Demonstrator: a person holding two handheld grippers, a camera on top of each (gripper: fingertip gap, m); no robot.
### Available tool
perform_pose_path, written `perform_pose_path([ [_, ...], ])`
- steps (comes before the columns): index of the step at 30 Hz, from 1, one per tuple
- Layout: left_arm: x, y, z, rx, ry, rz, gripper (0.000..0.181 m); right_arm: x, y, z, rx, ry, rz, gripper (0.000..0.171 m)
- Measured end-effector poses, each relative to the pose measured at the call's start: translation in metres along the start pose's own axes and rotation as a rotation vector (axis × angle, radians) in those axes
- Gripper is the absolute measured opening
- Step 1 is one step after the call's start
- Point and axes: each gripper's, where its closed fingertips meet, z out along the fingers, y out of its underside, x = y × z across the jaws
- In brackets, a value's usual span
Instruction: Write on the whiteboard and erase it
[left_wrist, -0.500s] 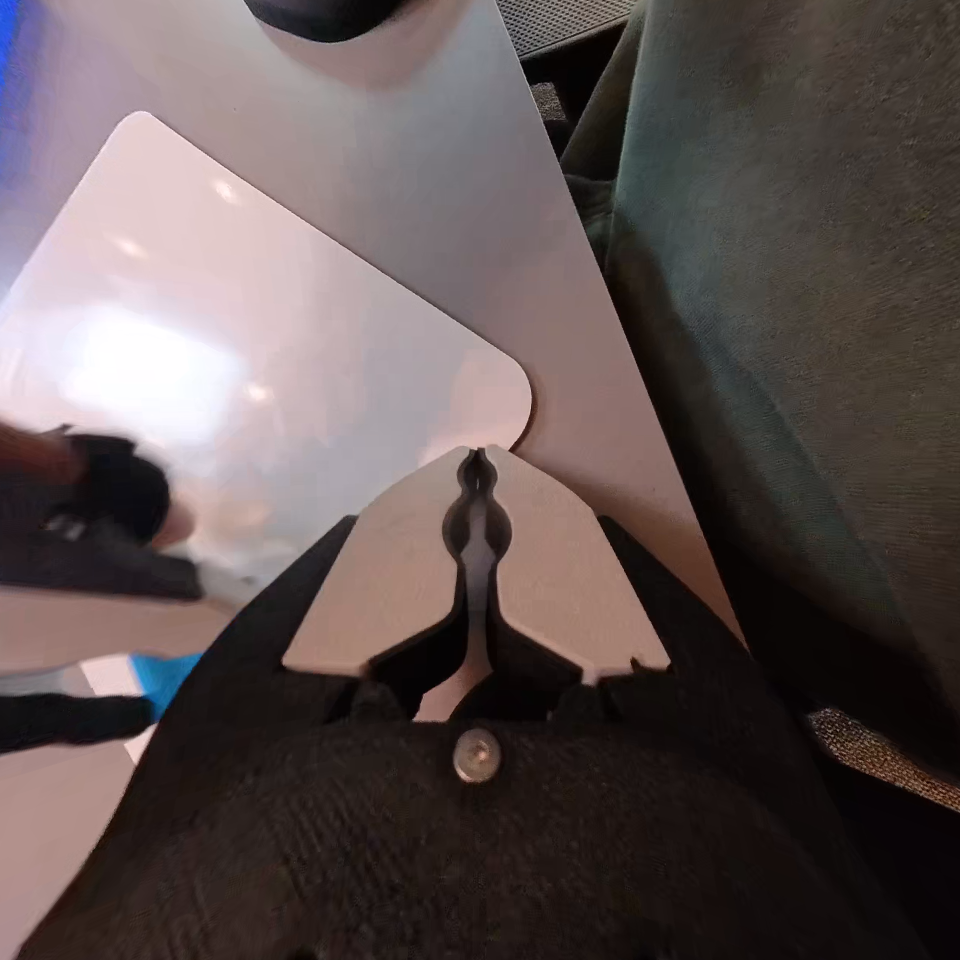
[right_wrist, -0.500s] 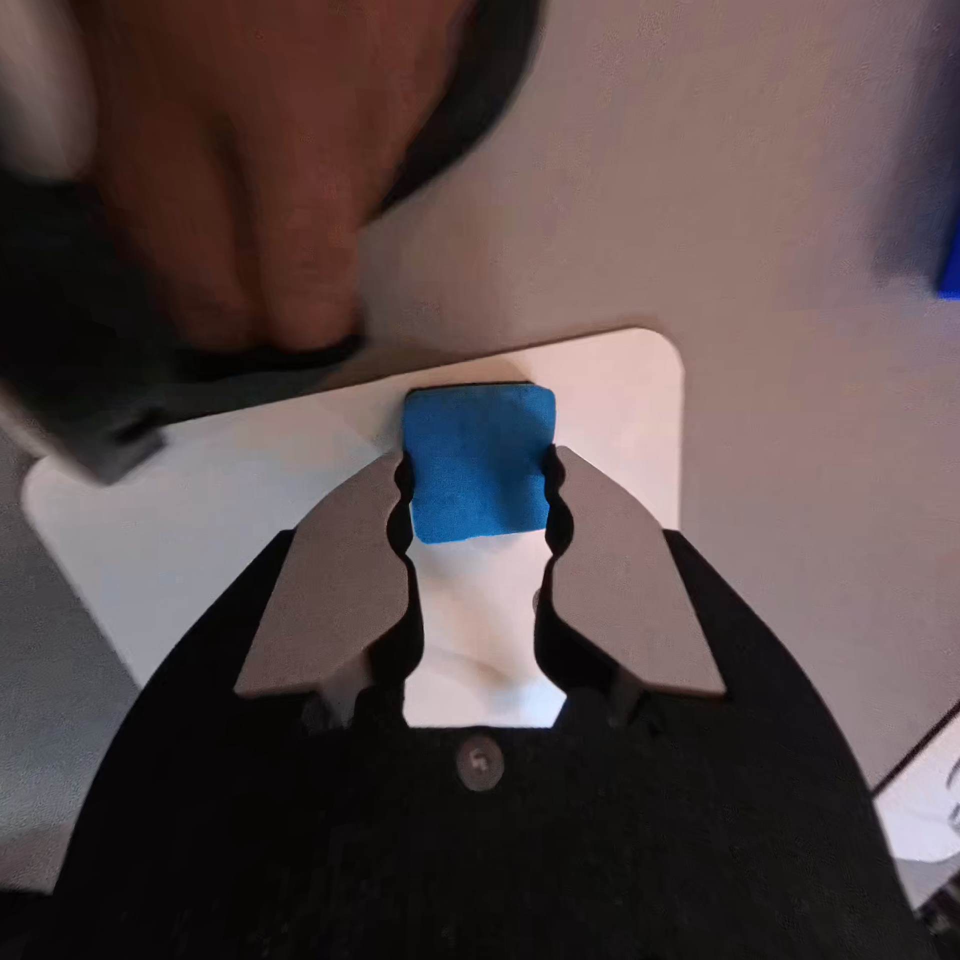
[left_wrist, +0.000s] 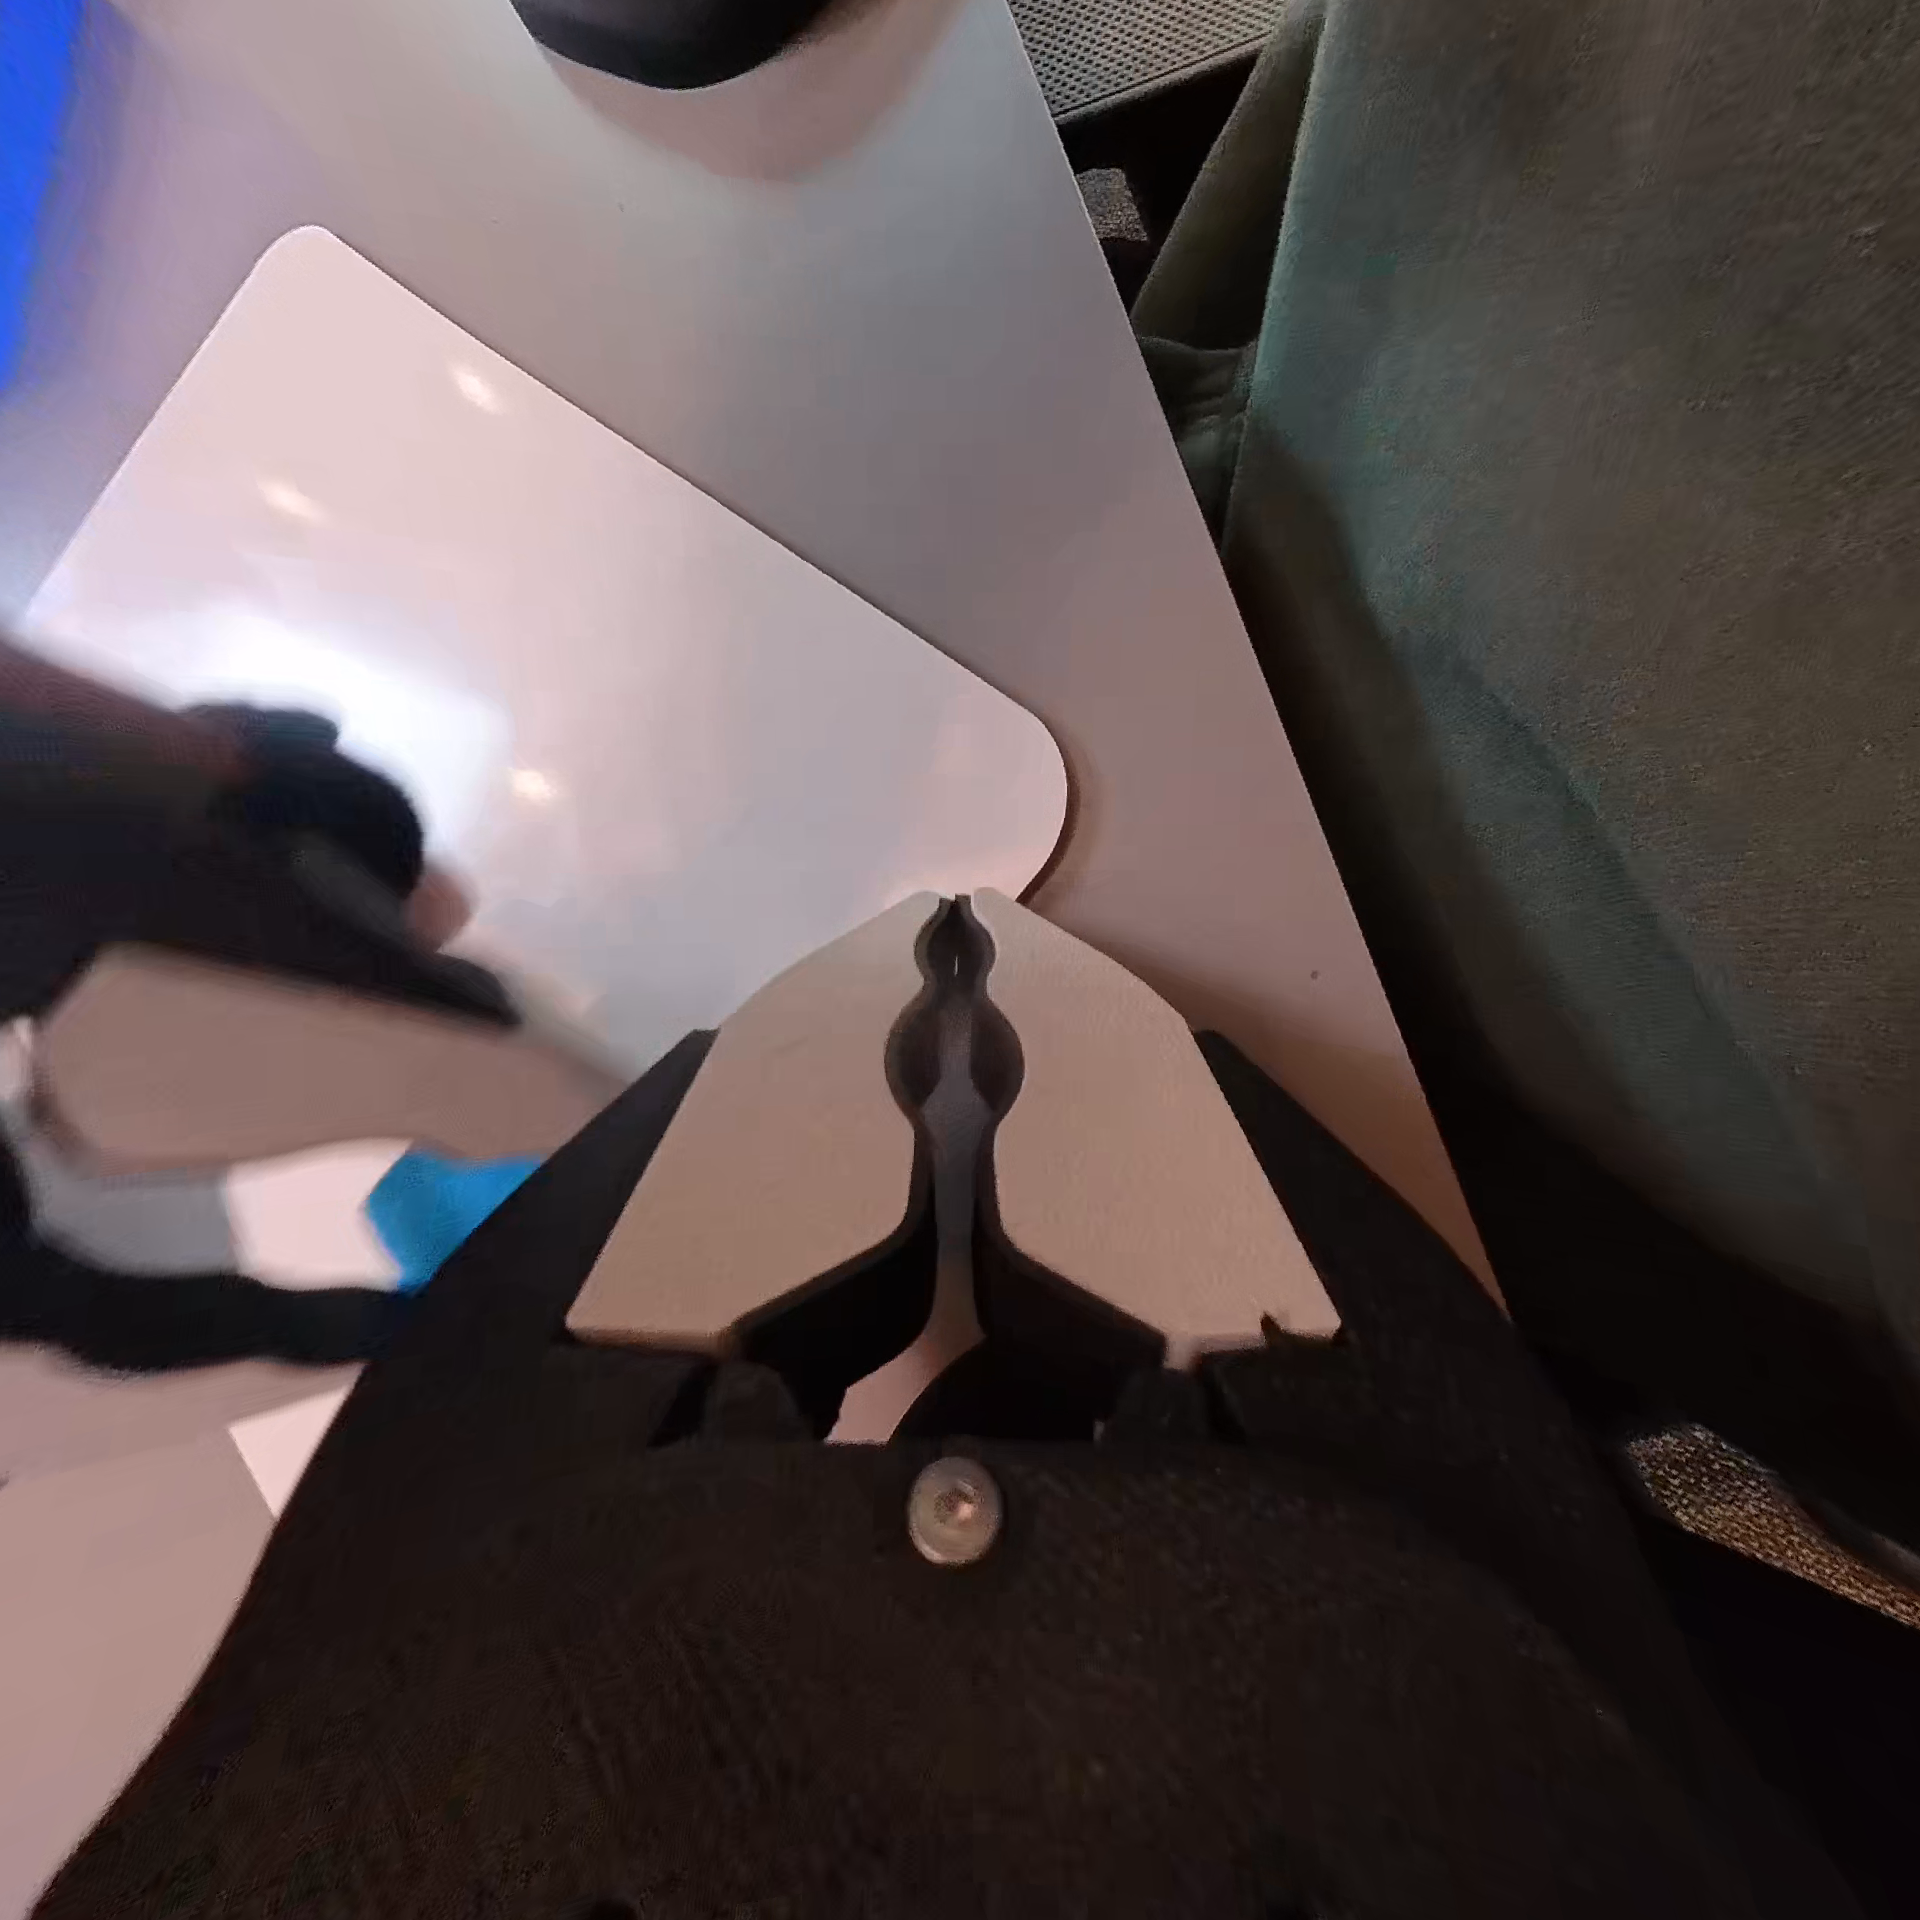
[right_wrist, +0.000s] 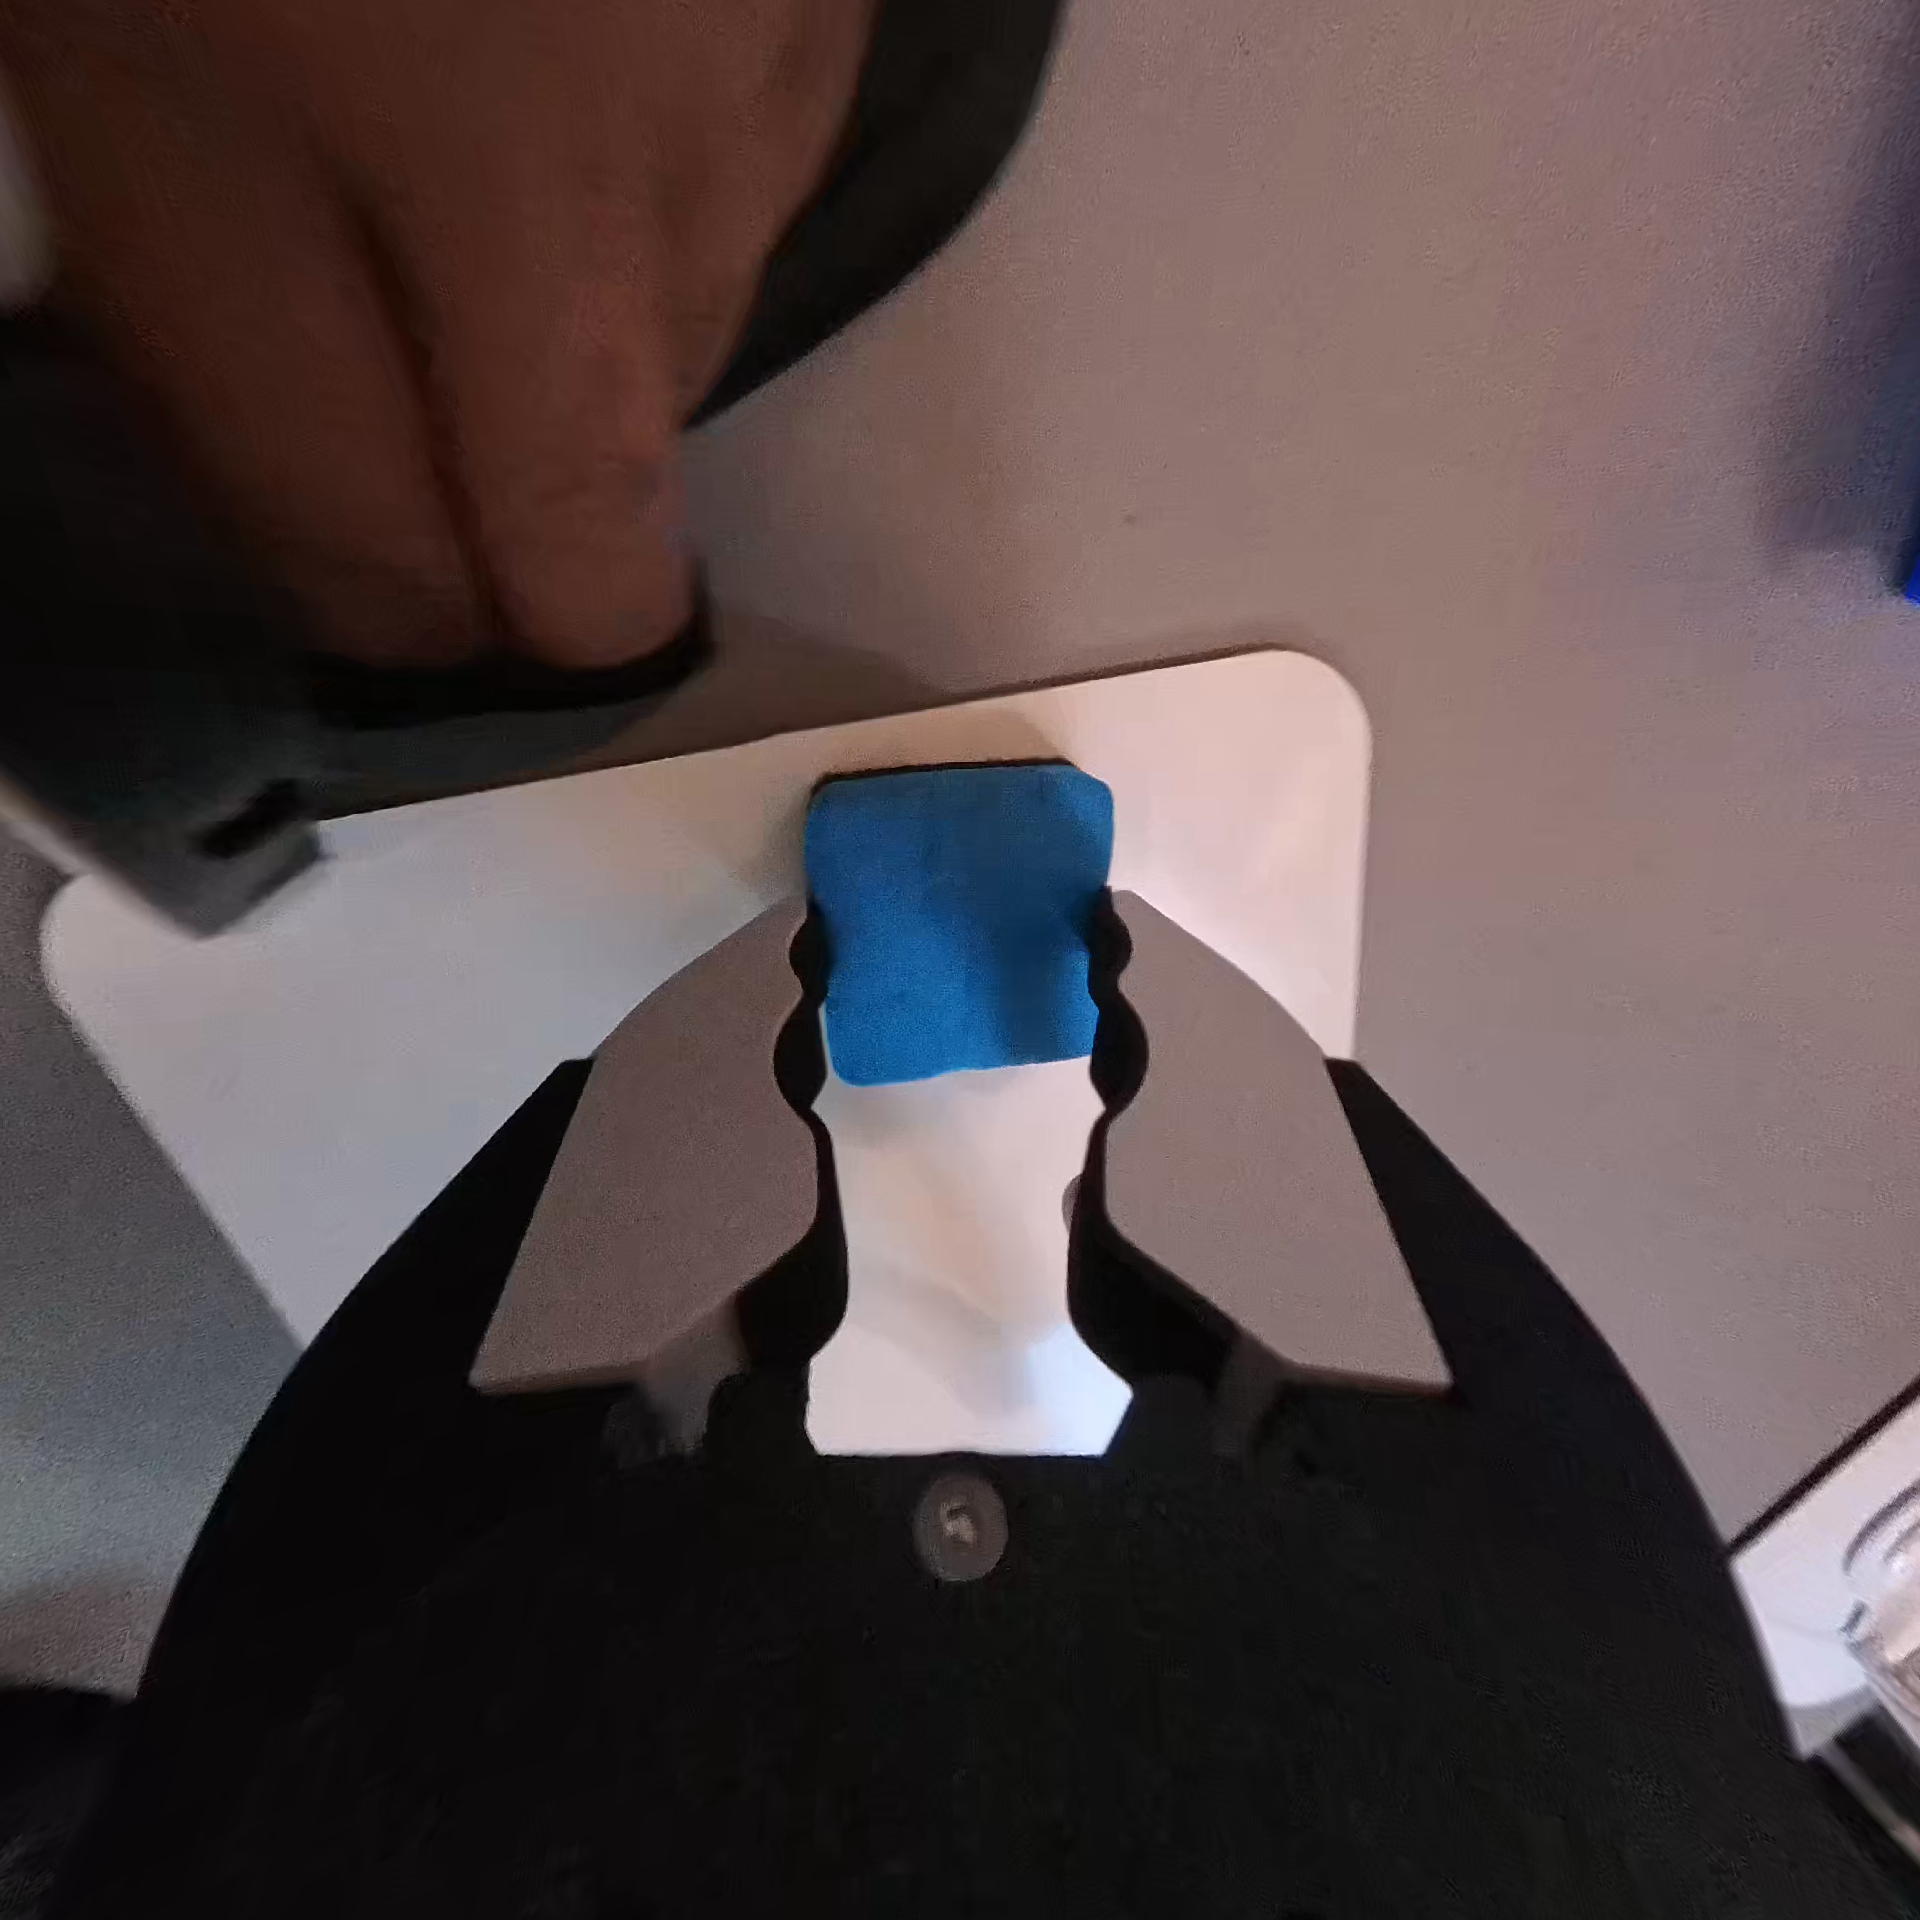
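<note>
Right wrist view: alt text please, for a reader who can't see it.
The right gripper is shut on a blue eraser that lies over a white whiteboard on a pale table. A blurred hand holding the other gripper sits at upper left.

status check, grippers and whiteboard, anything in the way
Right gripper shut on blue eraser, pressed flat on whiteboard. Left gripper shut, empty, at board's near corner. No marks visible on board. Nothing blocking.

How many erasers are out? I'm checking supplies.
1: the blue eraser sits on the whiteboard, clamped in the right gripper. Others may lie outside the views.
</note>
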Motion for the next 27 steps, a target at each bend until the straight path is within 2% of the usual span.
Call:
perform_pose_path([
  [3,0.000,0.000,0.000,0.002,0.002,0.006,0.000,-0.048,-0.003,-0.008,0.006,-0.084,-0.061,0.049],
  [5,0.001,0.000,0.000,0.002,0.009,-0.001,0.000,-0.042,-0.004,-0.006,0.009,-0.062,-0.031,0.050],
  [8,0.001,0.000,0.000,0.002,0.004,0.001,0.000,0.010,-0.002,0.002,-0.006,0.031,0.038,0.049],
  [10,0.000,0.001,0.000,0.005,-0.002,0.002,0.000,0.021,-0.004,0.004,0.005,0.033,0.059,0.049],
  [15,0.000,0.001,0.000,0.004,-0.015,0.019,0.000,-0.045,-0.013,-0.006,0.021,-0.100,-0.015,0.049],
  [20,0.000,0.001,-0.001,0.006,-0.045,0.039,0.000,0.012,-0.013,0.005,0.007,0.031,0.102,0.049],
  [24,-0.001,0.001,-0.001,0.010,-0.037,0.027,0.000,-0.026,-0.013,-0.003,0.002,-0.044,0.040,0.049],
  [27,-0.001,0.001,-0.002,0.013,-0.032,0.023,0.000,-0.026,-0.007,-0.006,0.008,-0.046,0.094,0.050],
])
